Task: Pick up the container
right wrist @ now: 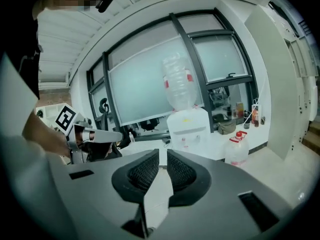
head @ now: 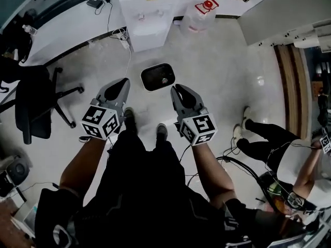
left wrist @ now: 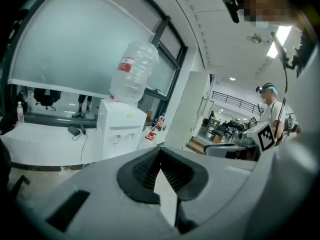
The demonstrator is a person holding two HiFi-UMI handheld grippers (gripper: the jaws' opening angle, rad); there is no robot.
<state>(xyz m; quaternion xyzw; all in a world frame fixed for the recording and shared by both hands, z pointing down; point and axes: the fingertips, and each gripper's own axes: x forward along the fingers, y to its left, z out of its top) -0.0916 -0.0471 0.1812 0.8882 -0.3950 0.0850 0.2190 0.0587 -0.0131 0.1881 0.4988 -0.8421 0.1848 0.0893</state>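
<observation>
A black, rounded-rectangular container [head: 158, 77] lies on the pale floor just ahead of the person's shoes; only the head view shows it. My left gripper [head: 124, 81] hovers to its left with its jaws shut and nothing between them. To the container's lower right my right gripper [head: 176, 89] is likewise shut and empty. Both tips stand apart from the container. The left gripper view shows the shut left gripper [left wrist: 159, 151] aimed across the room, with the right gripper [left wrist: 235, 149] beside it. In the right gripper view the pads of the right gripper [right wrist: 162, 156] nearly meet, and the left gripper [right wrist: 97, 134] shows at left.
A white water dispenser [head: 147, 14] with its bottle [left wrist: 133, 72] stands beyond the container, and a clear jug [head: 199, 15] with a red cap sits on the floor beside it. There is a black office chair [head: 32, 103] at left. A second person [head: 269, 138] crouches at right, with cables nearby.
</observation>
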